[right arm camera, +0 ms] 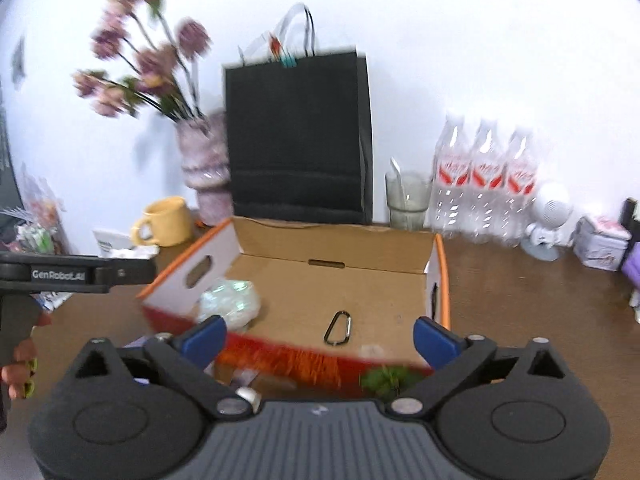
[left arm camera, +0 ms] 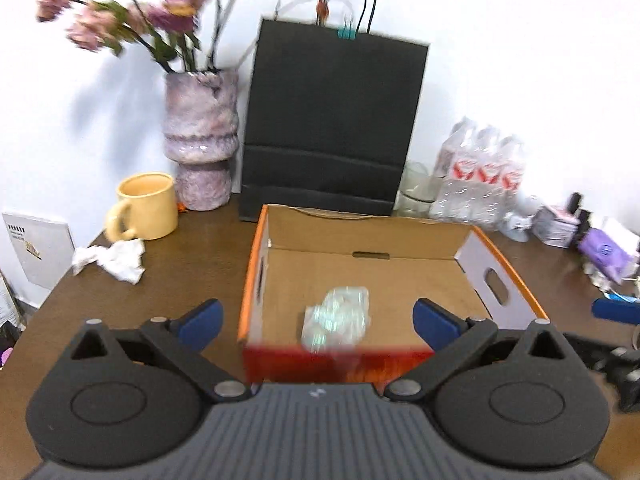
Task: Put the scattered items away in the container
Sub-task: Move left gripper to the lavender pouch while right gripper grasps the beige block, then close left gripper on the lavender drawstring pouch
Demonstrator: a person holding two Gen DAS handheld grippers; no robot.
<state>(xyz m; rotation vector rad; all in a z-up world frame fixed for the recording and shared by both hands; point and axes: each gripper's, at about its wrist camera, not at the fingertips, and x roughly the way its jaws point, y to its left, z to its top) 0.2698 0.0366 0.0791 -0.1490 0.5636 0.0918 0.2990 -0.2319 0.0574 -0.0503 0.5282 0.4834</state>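
Observation:
An open cardboard box with orange rim [left arm camera: 256, 256] [right arm camera: 440, 276] sits mid-table. A clear plastic packet [left arm camera: 336, 318] [right arm camera: 230, 302] lies inside it, near the front. A black carabiner [right arm camera: 338, 328] also lies on the box floor. My left gripper [left arm camera: 318, 318] is open and empty, just in front of the box's front wall. My right gripper [right arm camera: 318, 334] is open and empty at the front wall too. A green item [right arm camera: 384, 380] and a small purple item [right arm camera: 244, 378] lie before the box, under the right gripper. Crumpled white paper [left arm camera: 114, 258] lies left of the box.
A yellow mug [left arm camera: 146, 206] [right arm camera: 166, 222], pink vase with flowers [left arm camera: 202, 140], black paper bag [left arm camera: 332, 128] [right arm camera: 300, 136], glass [right arm camera: 408, 200], water bottles [right arm camera: 484, 184] and small boxes [right arm camera: 602, 242] stand along the back wall. The left gripper's body [right arm camera: 76, 274] shows at the right view's left edge.

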